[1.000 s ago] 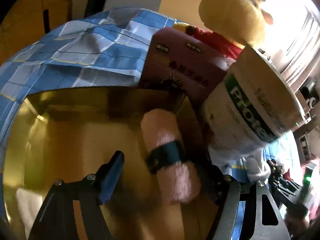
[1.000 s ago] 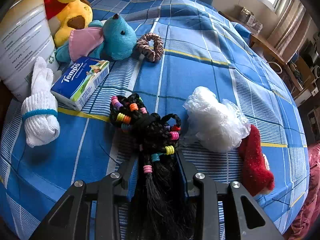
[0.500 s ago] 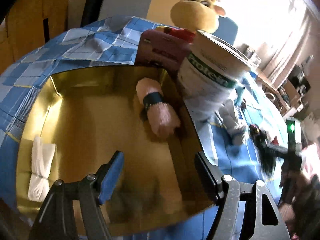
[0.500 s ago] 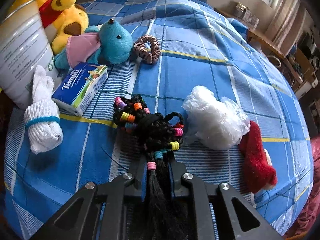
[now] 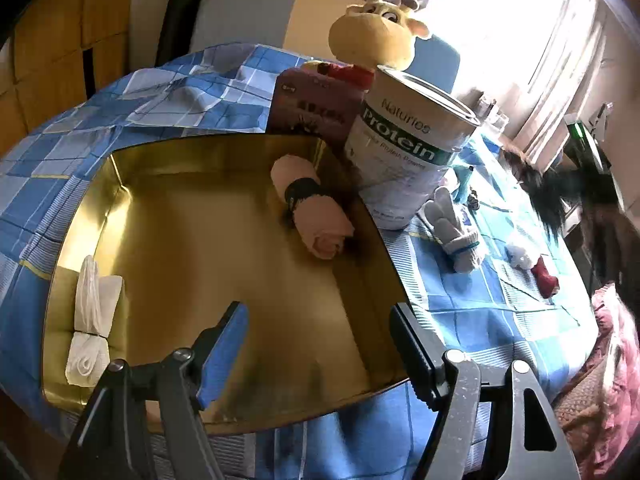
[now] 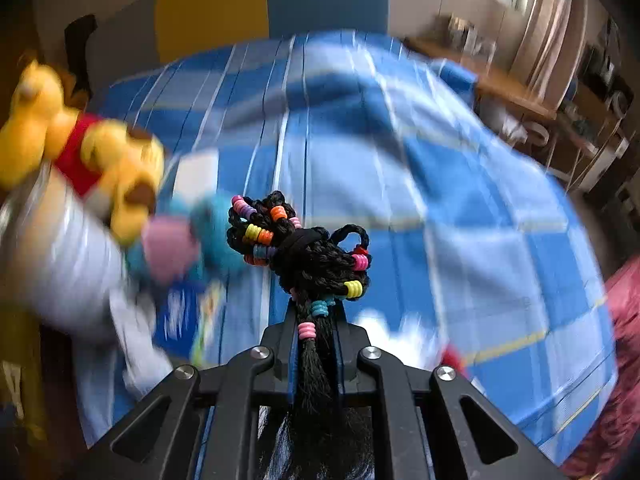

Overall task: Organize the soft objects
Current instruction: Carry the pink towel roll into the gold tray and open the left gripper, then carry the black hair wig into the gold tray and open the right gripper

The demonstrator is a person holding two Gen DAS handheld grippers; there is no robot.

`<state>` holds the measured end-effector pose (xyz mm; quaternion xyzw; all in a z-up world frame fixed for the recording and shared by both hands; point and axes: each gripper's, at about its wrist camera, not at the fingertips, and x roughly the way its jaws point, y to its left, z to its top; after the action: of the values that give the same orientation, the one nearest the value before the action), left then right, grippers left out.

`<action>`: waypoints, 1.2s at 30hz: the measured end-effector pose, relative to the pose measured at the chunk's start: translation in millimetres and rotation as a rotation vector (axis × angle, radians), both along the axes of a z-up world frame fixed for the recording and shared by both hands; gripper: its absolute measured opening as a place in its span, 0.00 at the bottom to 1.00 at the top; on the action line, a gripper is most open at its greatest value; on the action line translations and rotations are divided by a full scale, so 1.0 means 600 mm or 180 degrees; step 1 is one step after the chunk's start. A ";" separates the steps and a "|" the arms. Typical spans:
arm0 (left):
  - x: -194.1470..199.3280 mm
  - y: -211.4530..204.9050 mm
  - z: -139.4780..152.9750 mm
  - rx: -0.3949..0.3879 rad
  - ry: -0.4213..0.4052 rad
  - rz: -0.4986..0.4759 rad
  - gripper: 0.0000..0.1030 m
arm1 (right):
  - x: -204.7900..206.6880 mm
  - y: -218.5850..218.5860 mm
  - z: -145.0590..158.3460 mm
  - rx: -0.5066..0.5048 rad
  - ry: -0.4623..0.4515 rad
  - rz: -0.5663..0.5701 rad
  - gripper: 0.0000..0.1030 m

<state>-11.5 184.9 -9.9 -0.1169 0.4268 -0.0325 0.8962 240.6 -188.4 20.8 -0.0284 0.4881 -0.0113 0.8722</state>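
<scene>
At the bed's (image 5: 168, 92) left edge the gold tray (image 5: 384, 248) holds a white roll (image 5: 90, 328) and a pink roll (image 5: 312, 208); the left claw (image 5: 316, 344) gapes wide and empty above the tray. Rightward, the right claw (image 6: 316, 320) is clamped on the beaded black braids (image 6: 304, 256), lifted clear above the blue checked bedspread.

A bright curtained window (image 5: 532, 32) is far right; a blue and yellow headboard (image 6: 280, 4) stands ahead.
</scene>
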 end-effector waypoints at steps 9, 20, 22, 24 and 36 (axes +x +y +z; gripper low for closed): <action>-0.014 0.025 0.005 -0.0055 -0.0057 0.0050 0.71 | 0.170 0.183 0.197 -0.0423 -0.0585 0.0149 0.11; -0.020 0.056 -0.005 -0.0136 -0.0017 0.0219 0.71 | 0.122 0.564 0.353 -0.0105 -0.1331 0.1913 0.11; -0.023 0.060 -0.004 -0.0131 -0.0026 0.0244 0.71 | 0.081 0.621 0.332 -0.0050 -0.1244 0.2344 0.11; -0.029 0.066 -0.002 -0.0116 -0.0042 0.0277 0.71 | 0.042 0.665 0.295 -0.0015 -0.1060 0.2674 0.11; -0.076 0.115 0.002 -0.0018 -0.0016 0.0723 0.71 | -0.122 0.704 0.007 0.0323 0.0306 0.2997 0.11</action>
<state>-57.4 253.7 -8.7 -0.1670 0.4085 0.0678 0.8948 167.7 234.0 25.1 -0.2043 0.4619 0.4104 0.7593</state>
